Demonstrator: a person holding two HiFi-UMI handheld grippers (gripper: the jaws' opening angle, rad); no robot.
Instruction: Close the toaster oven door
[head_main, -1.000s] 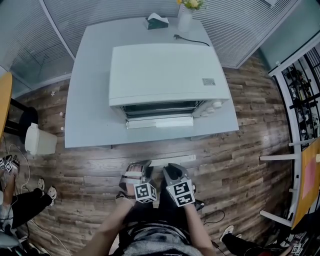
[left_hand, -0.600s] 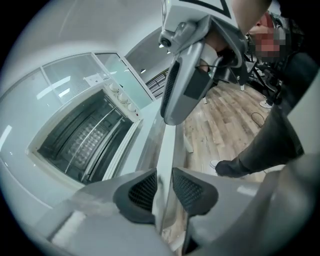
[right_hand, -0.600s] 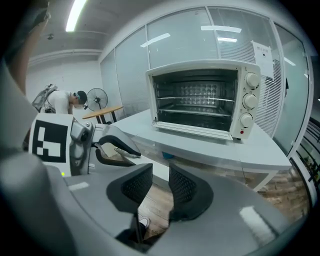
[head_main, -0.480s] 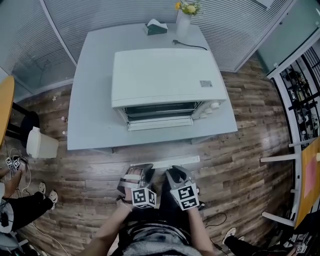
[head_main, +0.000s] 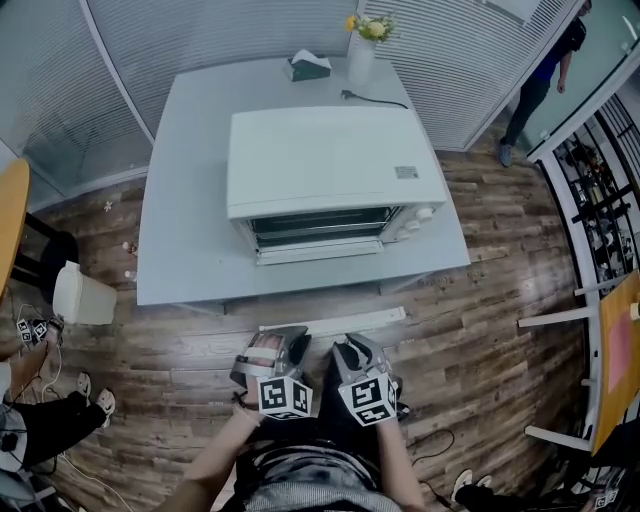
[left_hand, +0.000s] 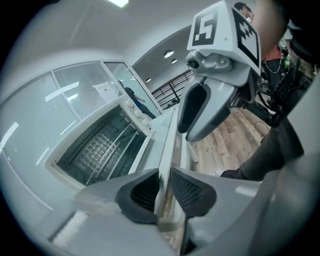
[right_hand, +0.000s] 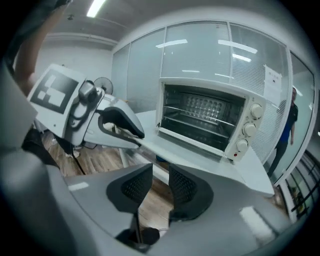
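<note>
A white toaster oven (head_main: 335, 160) stands on the grey table (head_main: 180, 230). Its door (head_main: 320, 248) hangs open and folded down at the front, and the racks inside show (right_hand: 200, 117). Both grippers are held near my body over the wooden floor, short of the table's front edge. The left gripper (head_main: 282, 336) (left_hand: 165, 187) is open. Its jaws have just been closing to a narrow gap, and nothing is between them. The right gripper (head_main: 347, 345) (right_hand: 160, 187) is open and empty. Its jaws have opened a little wider. Neither gripper touches the oven.
A vase of yellow flowers (head_main: 362, 40), a tissue box (head_main: 308, 65) and a power cord (head_main: 375, 100) sit behind the oven. A white bin (head_main: 80, 295) stands on the floor at the left. A white strip (head_main: 335, 322) lies under the table's edge. A person (head_main: 540, 75) stands far right.
The left gripper's jaws have narrowed and it has lifted a little. The right gripper has barely shifted. A person has come into view at the upper right.
</note>
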